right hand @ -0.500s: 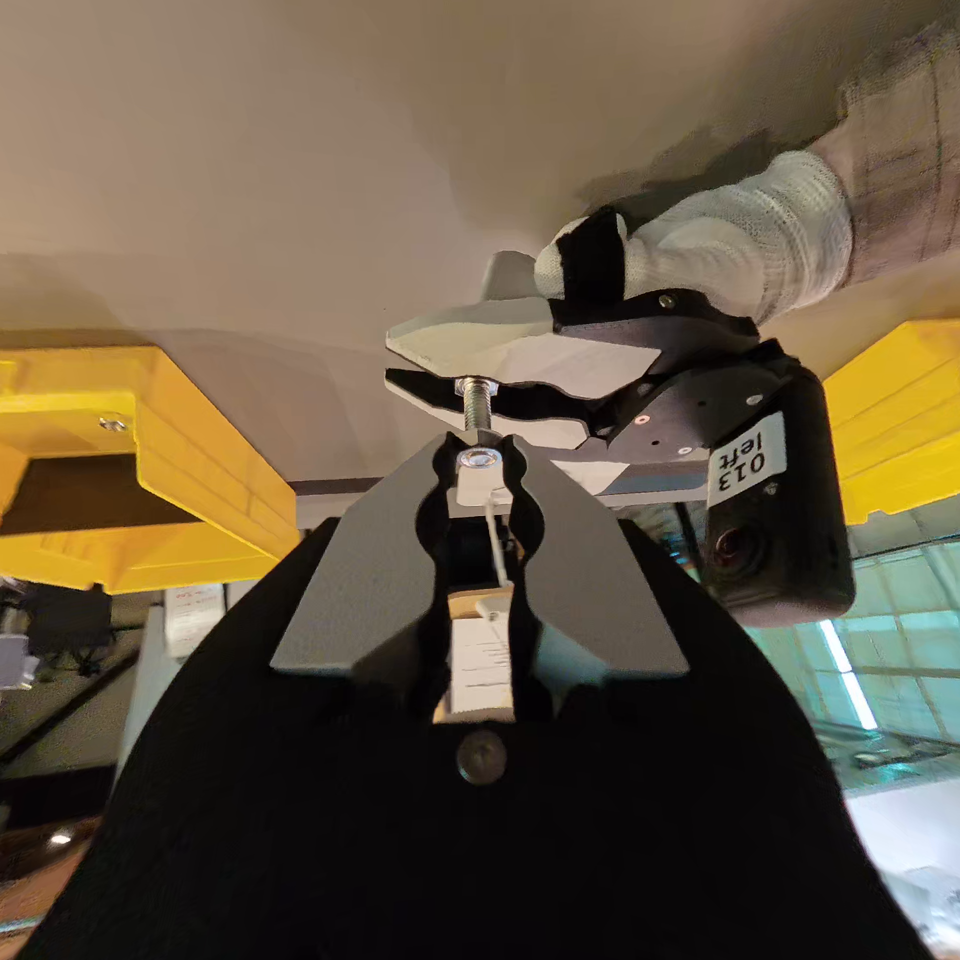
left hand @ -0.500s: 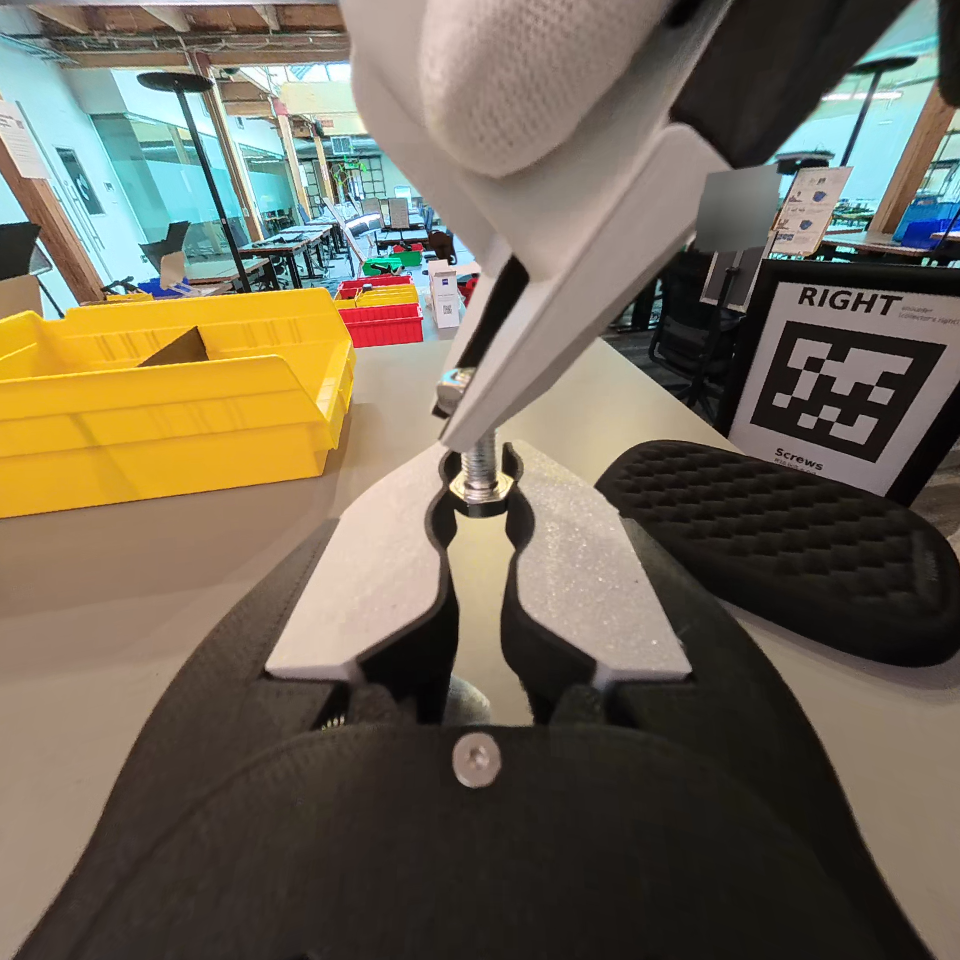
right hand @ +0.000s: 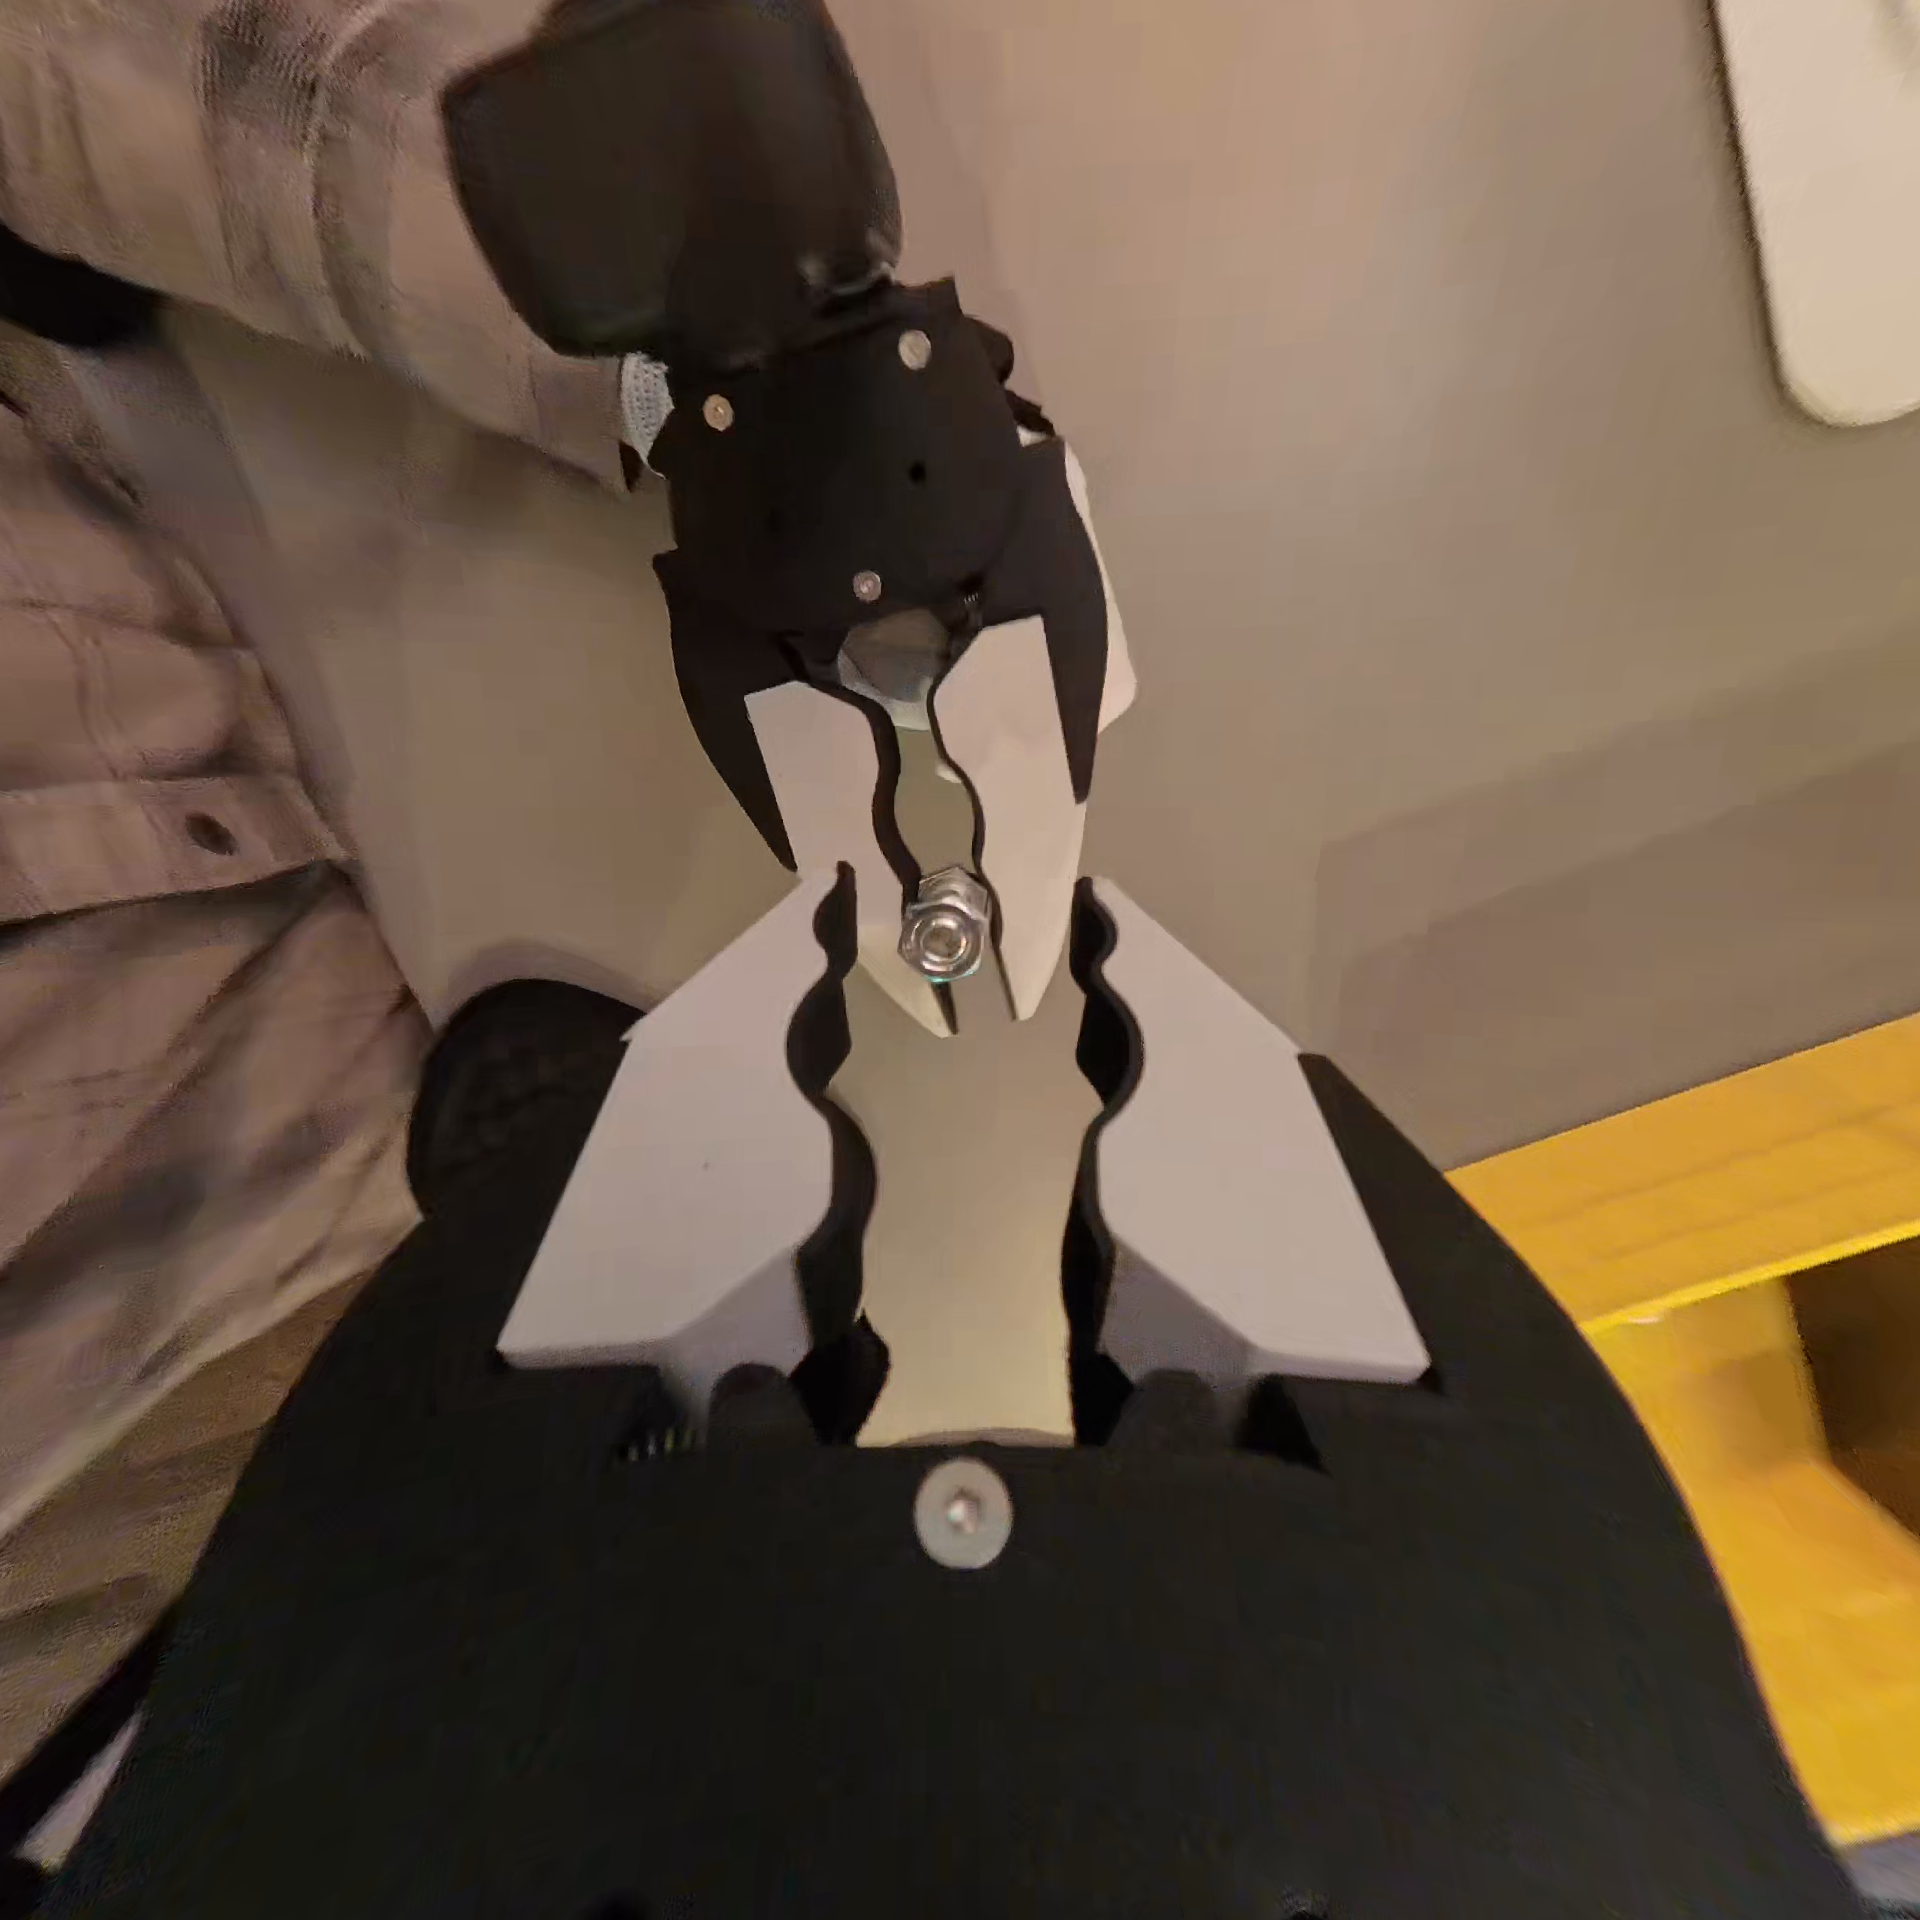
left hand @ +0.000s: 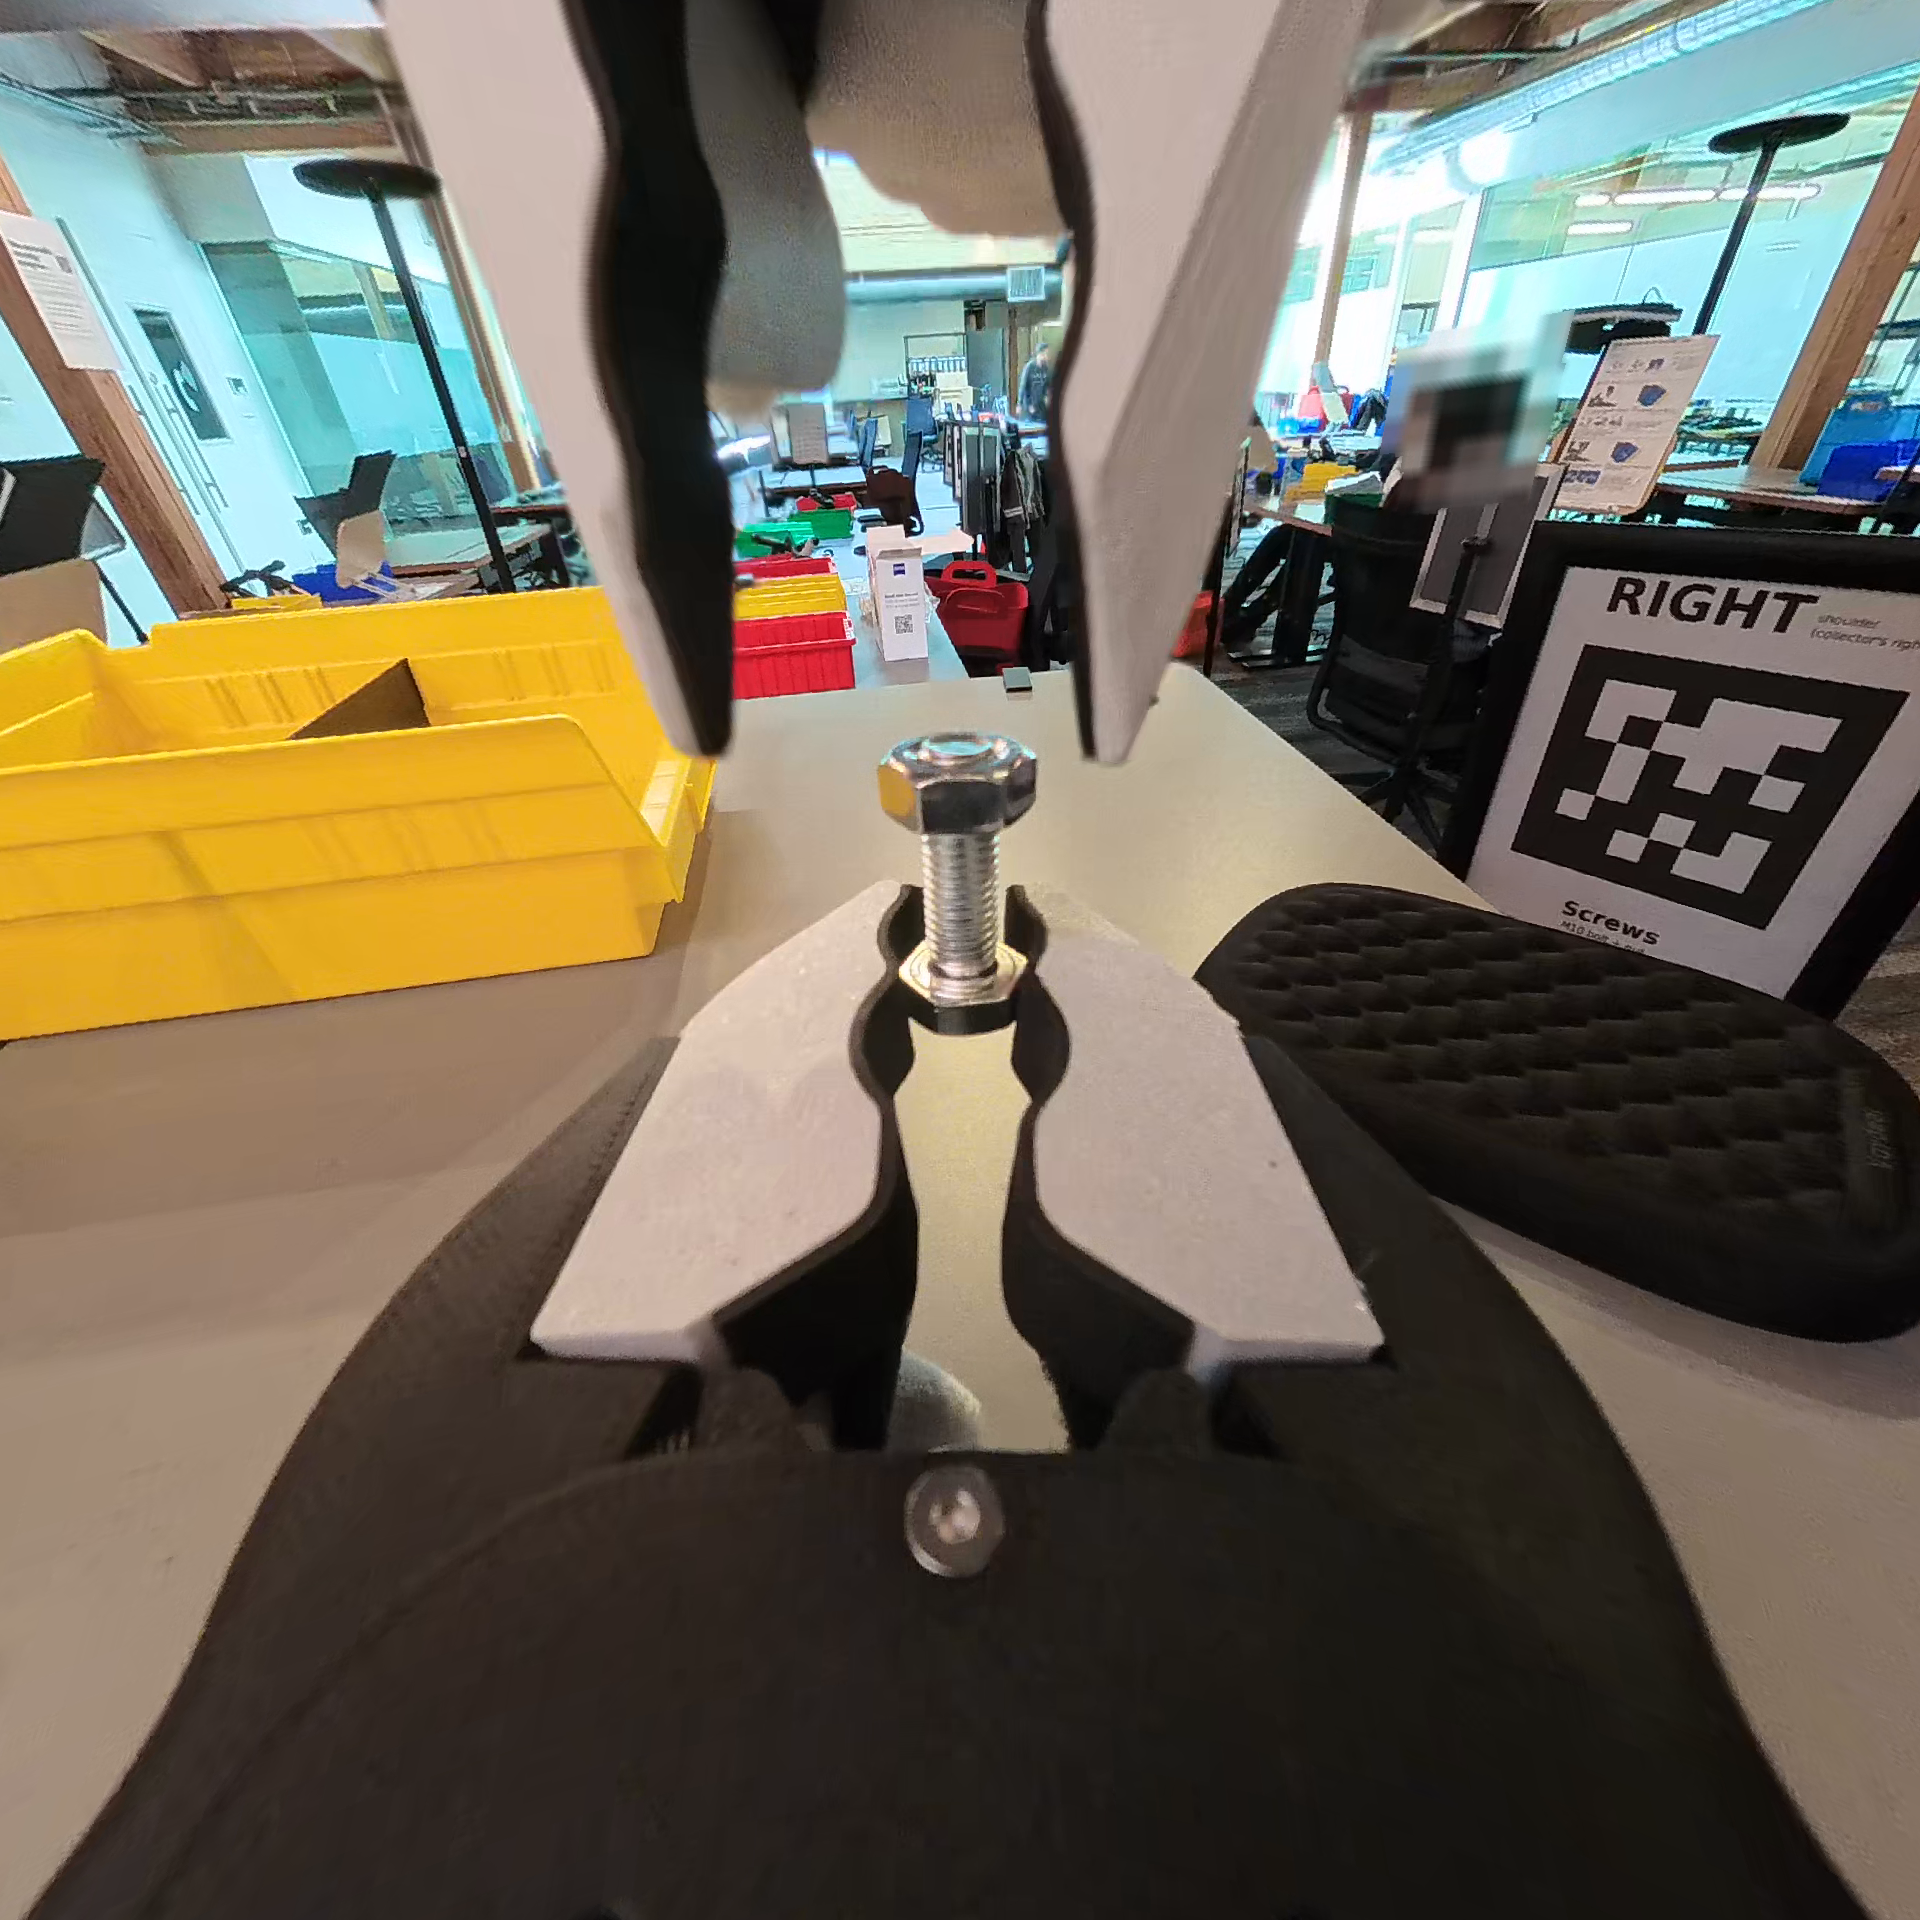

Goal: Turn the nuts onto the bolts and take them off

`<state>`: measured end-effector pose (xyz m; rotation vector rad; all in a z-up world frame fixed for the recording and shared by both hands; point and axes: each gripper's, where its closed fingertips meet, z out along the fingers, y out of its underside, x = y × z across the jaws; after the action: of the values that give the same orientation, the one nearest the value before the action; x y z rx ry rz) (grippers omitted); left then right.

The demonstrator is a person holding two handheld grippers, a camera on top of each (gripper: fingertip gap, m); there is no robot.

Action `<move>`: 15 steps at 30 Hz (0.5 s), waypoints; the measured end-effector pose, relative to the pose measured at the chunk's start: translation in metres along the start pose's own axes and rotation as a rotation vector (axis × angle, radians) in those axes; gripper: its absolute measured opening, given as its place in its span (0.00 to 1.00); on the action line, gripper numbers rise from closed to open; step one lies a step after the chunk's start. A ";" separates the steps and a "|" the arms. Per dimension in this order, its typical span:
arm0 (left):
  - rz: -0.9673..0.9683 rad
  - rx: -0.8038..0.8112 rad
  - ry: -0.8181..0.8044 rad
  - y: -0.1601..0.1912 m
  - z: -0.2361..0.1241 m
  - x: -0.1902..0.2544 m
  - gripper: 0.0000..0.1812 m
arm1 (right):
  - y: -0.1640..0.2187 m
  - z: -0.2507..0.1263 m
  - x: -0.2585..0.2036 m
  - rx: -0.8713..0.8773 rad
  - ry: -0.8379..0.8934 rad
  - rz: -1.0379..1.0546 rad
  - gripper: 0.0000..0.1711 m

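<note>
Two grippers seen: left gripper [left hand: 958, 961] pinched on nut [left hand: 961, 982], bolt [left hand: 956, 862] held upright above table [left hand: 312, 1143]; right gripper [left hand: 899, 753] spread just above bolt head; regrasp judged between turns; head to be clamped, twisted

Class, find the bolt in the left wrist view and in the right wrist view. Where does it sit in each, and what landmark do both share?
Left wrist view: the bolt stands upright at centre, head up, above the left gripper.
Right wrist view: the bolt appears end-on just above centre, between the open right gripper fingertips.
Shared landmark: the yellow bin.
</note>
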<state>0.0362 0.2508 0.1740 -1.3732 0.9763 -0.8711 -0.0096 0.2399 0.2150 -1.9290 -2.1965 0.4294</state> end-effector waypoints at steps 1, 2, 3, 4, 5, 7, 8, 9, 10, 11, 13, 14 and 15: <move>0.000 0.000 0.000 0.000 0.000 0.000 0.08 | 0.005 0.004 0.000 -0.006 -0.012 0.032 0.24; 0.001 -0.001 0.000 0.000 0.000 0.000 0.08 | 0.011 0.007 0.001 -0.024 -0.004 0.050 0.25; 0.001 -0.001 0.000 0.000 0.000 0.000 0.08 | 0.014 0.010 0.002 -0.028 0.001 0.060 0.25; 0.001 -0.001 0.000 0.000 0.000 0.000 0.08 | 0.015 0.012 0.000 -0.022 -0.010 0.069 0.22; 0.001 -0.001 0.001 0.000 0.000 0.000 0.08 | 0.016 0.013 -0.001 -0.021 -0.015 0.073 0.19; -0.006 0.001 -0.001 0.000 0.000 -0.001 0.08 | 0.015 0.013 -0.002 -0.012 -0.020 0.064 0.10; -0.006 0.003 0.000 0.000 0.000 -0.001 0.08 | 0.014 0.013 -0.003 -0.014 -0.019 0.055 0.10; -0.004 0.001 0.000 0.000 0.000 0.000 0.08 | 0.014 0.013 -0.003 -0.020 -0.012 0.029 0.09; -0.001 -0.002 0.002 0.000 0.000 0.000 0.08 | 0.015 0.013 -0.003 -0.028 -0.007 0.000 0.09; 0.004 -0.003 0.005 0.000 0.000 0.001 0.08 | 0.016 0.013 -0.004 -0.037 -0.011 -0.027 0.09; 0.005 -0.006 0.004 0.001 0.001 0.001 0.08 | 0.017 0.013 -0.004 -0.060 -0.007 -0.146 0.09; 0.002 -0.006 0.005 0.001 0.001 0.001 0.08 | 0.018 0.013 -0.003 -0.082 0.003 -0.219 0.09; 0.003 -0.002 0.006 0.000 0.001 0.001 0.08 | 0.018 0.013 -0.004 -0.102 0.010 -0.313 0.09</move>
<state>0.0371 0.2500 0.1736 -1.3712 0.9838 -0.8724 0.0032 0.2367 0.1972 -1.5848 -2.4997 0.2609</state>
